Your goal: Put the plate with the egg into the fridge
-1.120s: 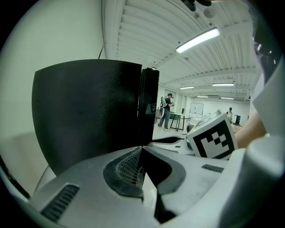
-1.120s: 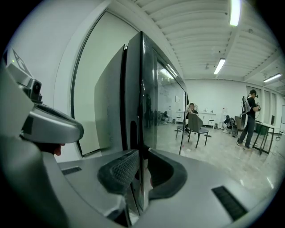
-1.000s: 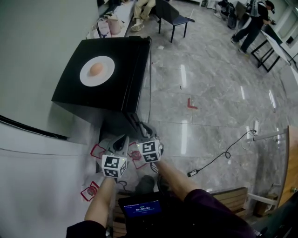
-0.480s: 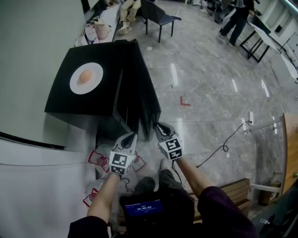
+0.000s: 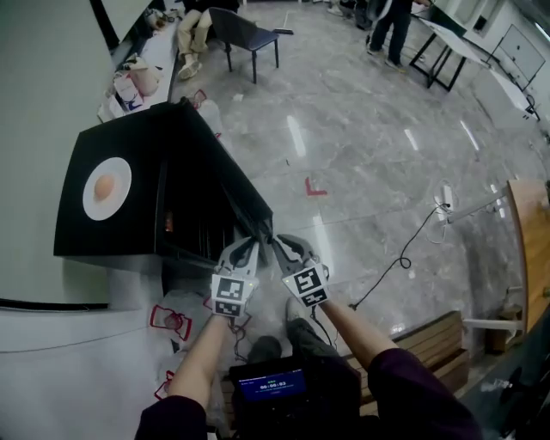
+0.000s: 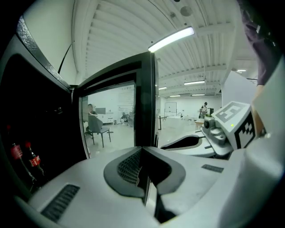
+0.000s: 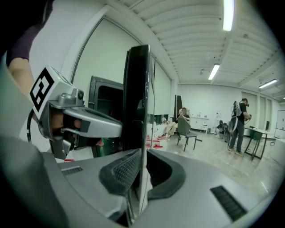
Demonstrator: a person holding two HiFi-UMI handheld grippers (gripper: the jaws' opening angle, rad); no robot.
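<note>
A white plate (image 5: 120,187) with a brown egg (image 5: 104,187) lies on top of the black fridge (image 5: 82,236). The fridge door (image 5: 228,193) stands swung partly open. My right gripper (image 5: 281,245) is at the door's free edge, its jaws closed on that edge (image 7: 138,98), which runs down between the right gripper's pads (image 7: 122,169). Beside it, my left gripper (image 5: 249,247) is shut, its tips against the same door edge (image 6: 144,111); I cannot tell whether they pinch anything. Red-capped bottles (image 6: 26,160) show inside the fridge.
A dark chair (image 5: 236,30) and a seated person (image 5: 193,26) are behind the fridge; another person (image 5: 387,21) stands by a table. A cable (image 5: 404,249) lies on the tiled floor, with a wooden bench (image 5: 430,344) at the right and a white surface (image 5: 69,378) at the lower left.
The fridge door has swung from shut to partly open. Both grippers rose to its free edge and moved outward with it.
</note>
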